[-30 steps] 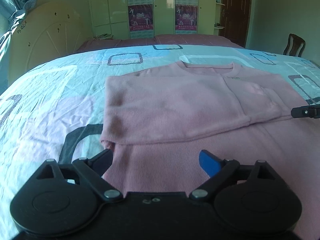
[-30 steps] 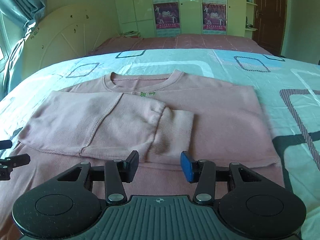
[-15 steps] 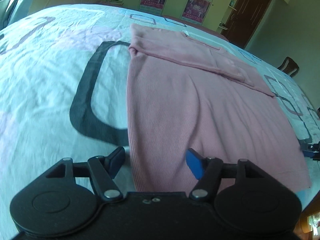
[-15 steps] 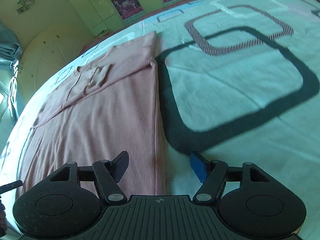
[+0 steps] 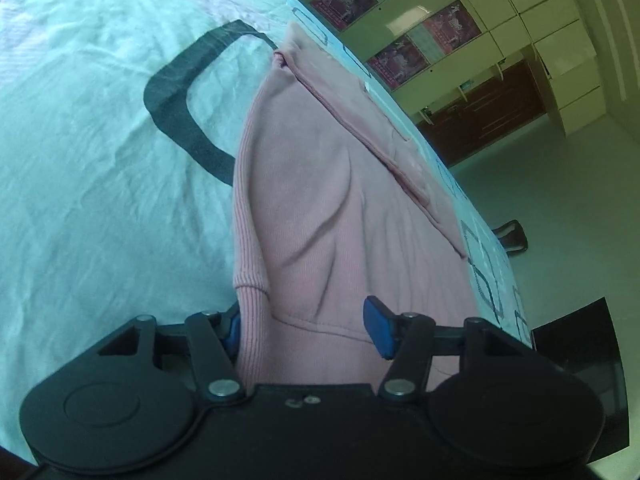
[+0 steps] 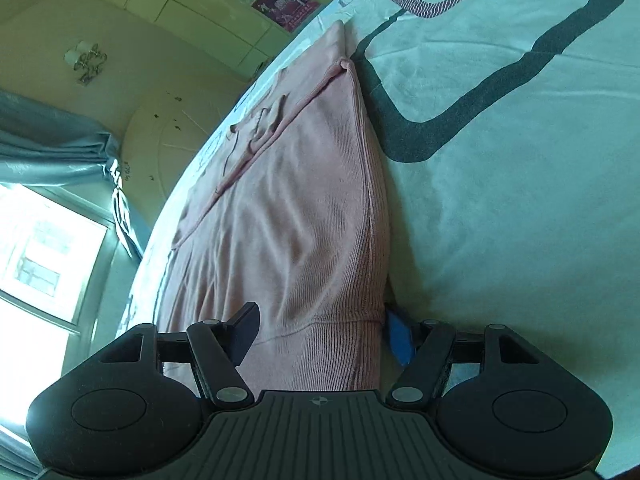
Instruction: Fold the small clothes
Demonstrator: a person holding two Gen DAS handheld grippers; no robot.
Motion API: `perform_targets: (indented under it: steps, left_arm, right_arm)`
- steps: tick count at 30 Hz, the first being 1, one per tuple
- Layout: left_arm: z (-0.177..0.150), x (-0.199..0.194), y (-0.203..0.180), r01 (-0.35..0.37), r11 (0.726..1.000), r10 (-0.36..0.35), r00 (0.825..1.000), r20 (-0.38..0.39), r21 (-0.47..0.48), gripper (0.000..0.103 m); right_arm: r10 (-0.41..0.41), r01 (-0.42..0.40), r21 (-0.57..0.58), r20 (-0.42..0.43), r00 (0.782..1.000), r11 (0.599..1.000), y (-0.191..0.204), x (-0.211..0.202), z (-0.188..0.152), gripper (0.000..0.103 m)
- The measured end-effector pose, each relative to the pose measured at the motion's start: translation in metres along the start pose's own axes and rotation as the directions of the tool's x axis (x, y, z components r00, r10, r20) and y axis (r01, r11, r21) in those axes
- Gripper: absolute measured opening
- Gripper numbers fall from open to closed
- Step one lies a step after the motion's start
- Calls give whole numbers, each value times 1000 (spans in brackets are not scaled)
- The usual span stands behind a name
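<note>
Clearly the pink sweater is soft, light knit that will sag and crease; its ribbed hem corners are the firmest places to grip. It lies flat on the bed, stretching ahead of both tools. Left tool and right tool, each tilted, straddle opposite hem corners, fingers apart, not yet clamped.

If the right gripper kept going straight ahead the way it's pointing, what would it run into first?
The right gripper would meet the pink knit sweater at once: its ribbed hem corner already sits between the open jaws. Beyond lies more sweater on the pale patterned bedsheet.
</note>
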State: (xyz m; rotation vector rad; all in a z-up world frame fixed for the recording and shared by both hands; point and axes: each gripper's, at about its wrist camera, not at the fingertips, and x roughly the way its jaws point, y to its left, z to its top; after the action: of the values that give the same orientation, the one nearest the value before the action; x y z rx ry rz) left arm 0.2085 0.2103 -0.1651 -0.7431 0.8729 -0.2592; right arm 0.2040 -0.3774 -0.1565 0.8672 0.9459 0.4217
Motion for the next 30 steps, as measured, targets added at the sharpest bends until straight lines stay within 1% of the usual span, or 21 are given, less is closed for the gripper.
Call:
perform_targets:
  steps: [1, 2, 3, 4, 5, 7, 8, 9, 10, 11, 12, 13, 14, 15, 17, 20, 23, 26, 28, 30]
  left_arm:
    - [-1, 2, -2, -6, 1000, 6, 1000, -2, 13, 46]
    - [-1, 4, -4, -18, 1000, 18, 1000, -5, 25, 41]
    - [-3, 5, -5, -38, 999, 39, 999, -9, 39, 22]
    - [-3, 6, -5, -57, 997, 58, 998, -22, 55, 5]
    - [-5, 4, -6, -61, 996, 62, 998, -14, 64, 4]
    - [-7, -11, -14, -20, 995, 15, 998, 55, 95, 4]
    - [-8, -21, -19, -1, 994, -9, 996, 91, 110, 4]
    - [-8, -27, -23, -8, 992, -7, 993, 116, 128, 4]
    - [-9, -26, -25, -30, 990, 14, 993, 120, 140, 4]
    - [-9, -22, -24, -53, 989, 39, 994, 105, 141, 4]
    - [-10, -12, -20, -90, 987, 81, 994, 68, 132, 4]
    - [-12, -5, -17, -120, 985, 115, 992, 42, 127, 4]
    - [-15, 0, -13, -134, 985, 131, 991, 33, 111, 4]
    - [-18, -2, -10, -123, 989, 120, 992, 47, 83, 4]
    - [-20, -9, -8, -106, 993, 103, 992, 76, 43, 4]
    - [-18, -20, -15, -81, 996, 76, 991, 112, 36, 4]
    - [-5, -28, -27, -40, 999, 34, 988, 152, 35, 4]
    - [22, -30, -44, 19, 999, -27, 979, 200, 44, 4]
    - [46, -24, -54, 92, 995, -97, 966, 239, 32, 4]
    - [73, -12, -63, 141, 990, -141, 955, 261, 18, 4]
  right_arm:
    - [-1, 1, 2, -5, 1000, 1000, -1, 1, 1, 59]
    - [-9, 9, -1, -16, 1000, 1000, -2, 3, 4, 43]
    - [-22, 22, -12, -35, 999, 1000, -2, 5, 5, 27]
    - [-32, 31, -26, -43, 999, 999, -2, 5, 5, 22]
    - [-29, 28, -44, -34, 999, 999, -1, 3, 5, 16]
    - [46, -46, -33, 23, 999, 998, 1, -11, 5, 15]
    - [92, -89, -40, 66, 994, 995, 3, -21, 5, 15]
    - [113, -107, -59, 93, 989, 992, 6, -28, 6, 15]
    - [113, -105, -76, 103, 988, 992, 7, -32, 6, 15]
    - [93, -84, -90, 92, 991, 992, 7, -29, 7, 15]
    - [59, -53, -98, 64, 996, 994, 5, -22, 7, 15]
    - [14, -10, -102, 30, 999, 995, 2, -13, 7, 15]
    - [-44, 42, -98, -14, 999, 994, -3, -1, 4, 15]
    - [-47, 45, -80, -17, 999, 996, -6, 2, 3, 15]
    - [-4, 5, -31, 24, 1000, 1000, -9, -4, 1, 15]
    - [47, -43, -55, 73, 996, 998, 3, -15, 5, 15]
    - [79, -69, -88, 110, 991, 994, 18, -21, 22, 15]
    - [110, -92, -112, 162, 981, 989, 39, -22, 49, 15]
    - [125, -104, -116, 194, 973, 988, 50, -20, 70, 15]
    - [133, -113, -105, 216, 967, 988, 60, -11, 96, 15]
